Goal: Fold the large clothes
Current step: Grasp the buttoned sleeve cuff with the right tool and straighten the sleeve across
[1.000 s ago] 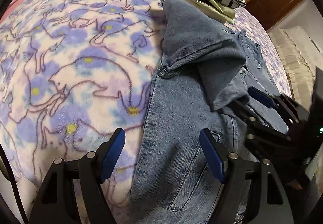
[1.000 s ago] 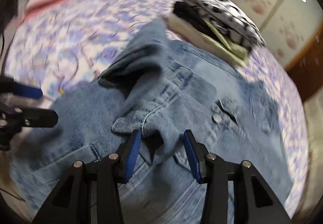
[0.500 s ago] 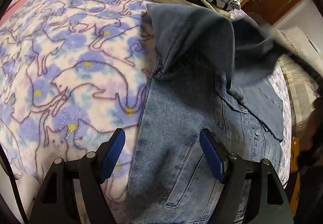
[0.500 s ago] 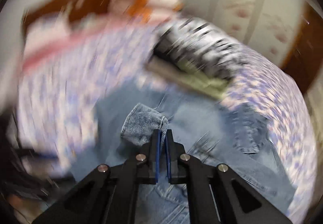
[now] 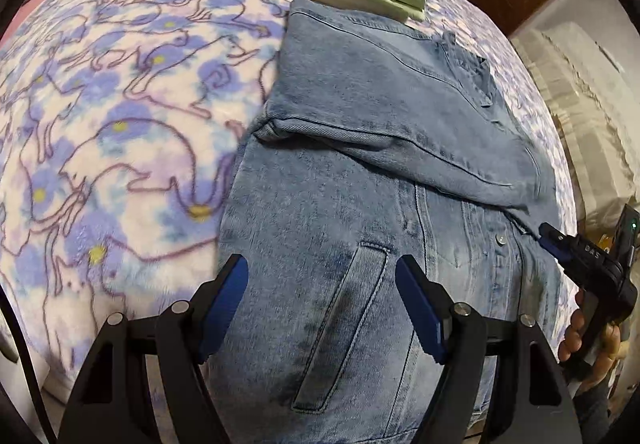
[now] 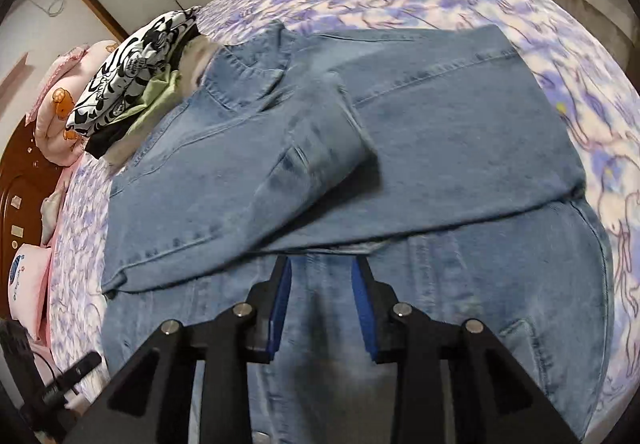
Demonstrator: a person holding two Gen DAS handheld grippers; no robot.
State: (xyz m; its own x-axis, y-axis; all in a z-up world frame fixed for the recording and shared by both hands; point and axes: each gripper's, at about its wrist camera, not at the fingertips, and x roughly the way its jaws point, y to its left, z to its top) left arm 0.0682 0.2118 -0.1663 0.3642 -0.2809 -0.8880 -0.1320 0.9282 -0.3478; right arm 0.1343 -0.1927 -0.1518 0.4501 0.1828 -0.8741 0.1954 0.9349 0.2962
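left gripper [image 5: 320, 308]: two matte black angular arms with triangular cut-outs, silver round screws at the pivots, a flat blue pad lining the inner face of each finger [image 5: 224, 304], and a thin black cable along the left edge of its view. right gripper [image 6: 322, 304]: same black frame, silver screws and blue pads; seen from the left wrist its body carries white lettering "das" and a small green light. a hand [image 5: 592, 344] wraps its black handle, no sleeve visible.
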